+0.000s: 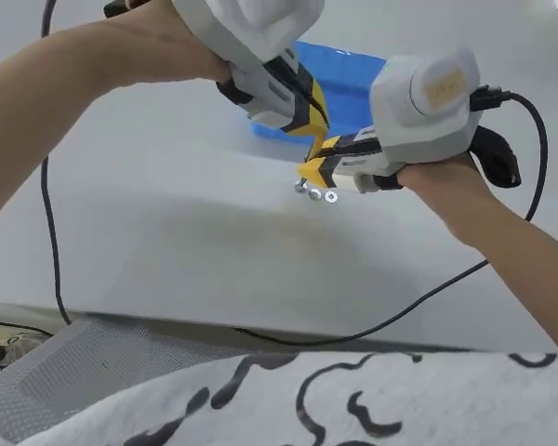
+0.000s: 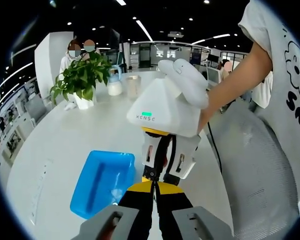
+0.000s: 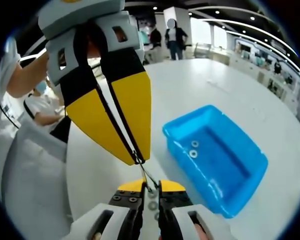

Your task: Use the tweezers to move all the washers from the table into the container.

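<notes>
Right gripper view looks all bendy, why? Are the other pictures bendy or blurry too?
Right gripper view: the fisheye lens curves the blue container and swells the close left tongs holding the tweezers. Left gripper view: same bending, and the ceiling lights glare. Head view: straight, soft even light, washers tiny but clear.

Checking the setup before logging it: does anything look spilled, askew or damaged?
Nothing stands out. The blue container sits upright with two washers inside; three more washers lie together on the table near the tip of the tweezers.
</notes>
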`<state>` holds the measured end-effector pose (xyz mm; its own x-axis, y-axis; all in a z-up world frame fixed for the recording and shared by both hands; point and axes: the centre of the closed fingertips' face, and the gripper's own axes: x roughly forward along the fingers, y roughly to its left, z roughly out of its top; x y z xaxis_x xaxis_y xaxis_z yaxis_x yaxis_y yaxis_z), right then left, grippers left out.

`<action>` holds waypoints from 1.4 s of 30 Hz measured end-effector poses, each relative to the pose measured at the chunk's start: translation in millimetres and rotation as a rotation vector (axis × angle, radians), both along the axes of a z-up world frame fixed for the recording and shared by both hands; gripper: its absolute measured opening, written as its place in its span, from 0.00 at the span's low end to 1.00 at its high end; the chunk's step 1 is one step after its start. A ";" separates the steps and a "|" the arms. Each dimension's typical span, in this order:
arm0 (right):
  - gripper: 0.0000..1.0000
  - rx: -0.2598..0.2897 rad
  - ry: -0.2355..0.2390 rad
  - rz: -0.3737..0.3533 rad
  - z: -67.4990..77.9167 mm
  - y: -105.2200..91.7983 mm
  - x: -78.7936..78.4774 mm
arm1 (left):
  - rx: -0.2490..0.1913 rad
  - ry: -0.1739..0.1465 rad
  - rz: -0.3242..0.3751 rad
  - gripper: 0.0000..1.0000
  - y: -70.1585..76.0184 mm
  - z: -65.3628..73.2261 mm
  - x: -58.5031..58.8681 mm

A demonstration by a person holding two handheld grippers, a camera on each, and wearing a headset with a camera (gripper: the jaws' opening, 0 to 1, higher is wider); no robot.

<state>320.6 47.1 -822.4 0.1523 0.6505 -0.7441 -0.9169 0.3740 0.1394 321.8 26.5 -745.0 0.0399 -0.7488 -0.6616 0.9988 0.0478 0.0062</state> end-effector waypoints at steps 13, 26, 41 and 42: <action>0.04 -0.005 -0.013 -0.001 0.9 0.6 -0.1 | -0.017 0.006 0.006 0.00 -2.1 -1.6 2.2; 0.03 -0.061 -0.055 0.047 2.4 4.0 -1.3 | -0.014 -0.009 0.012 0.00 3.4 0.2 -1.0; 0.03 -0.044 -0.078 0.057 29.9 5.4 2.3 | -0.036 -0.040 0.007 0.00 -5.5 44.8 -16.8; 0.03 -0.041 -0.077 0.053 31.5 5.7 3.3 | -0.038 -0.040 0.006 0.00 -5.3 46.3 -16.2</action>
<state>323.9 52.8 -790.9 0.1764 0.6283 -0.7578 -0.9431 0.3283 0.0527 305.6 21.2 -698.8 0.0702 -0.7732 -0.6303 0.9975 0.0544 0.0444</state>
